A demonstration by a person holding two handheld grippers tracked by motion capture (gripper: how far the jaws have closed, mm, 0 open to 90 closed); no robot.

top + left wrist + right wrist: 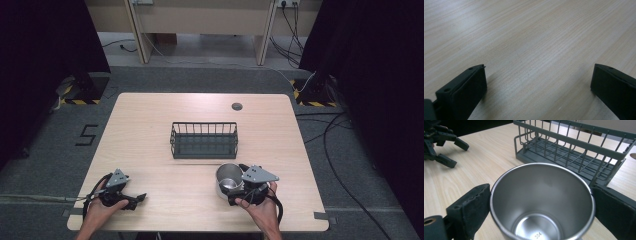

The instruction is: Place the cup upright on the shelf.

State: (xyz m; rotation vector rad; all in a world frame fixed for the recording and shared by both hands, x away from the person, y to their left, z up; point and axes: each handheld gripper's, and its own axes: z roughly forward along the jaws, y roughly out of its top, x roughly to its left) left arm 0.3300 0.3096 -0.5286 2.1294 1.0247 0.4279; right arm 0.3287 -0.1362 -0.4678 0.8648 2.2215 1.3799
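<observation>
High view: steel cup (228,180) stands upright near the front edge of the table (150,125), on my right, just in front of the wire basket (204,140) at mid-table. My right gripper (239,192) is at the cup from the near side; right hand (260,202) behind it. Left gripper (134,199) rests low at the front left, well apart from cup and basket, left hand (102,202) around it. From up here I cannot tell whether the right jaws press on the cup.

Left gripper view: bare table wood (529,50), with the 2 black jaws standing wide apart and nothing between them. So the left claw is open and idle.

Right gripper view: the cup (541,202) sits squarely between the 2 jaws, mouth up, rim level, a stamped mark readable on its floor. The jaws flank the wall at their widest, left pad close against the rim and right pad just beside it. I read this as spread around the cup, not clamping it. The basket (574,152) is right behind the cup; the left gripper (441,145) shows far off at the upper left.

Step in hand, my judgement: take hold of the cup, probably for the basket. To do it well:
1. Keep the cup centred so both pads meet the wall together
2. Close slowly, since smooth steel may slip or tip
3. Lift straight, clear of the basket's front rail

Cross-check: the high view alone gives the overall layout; jaw-to-cup contact is readable from the right gripper view
</observation>
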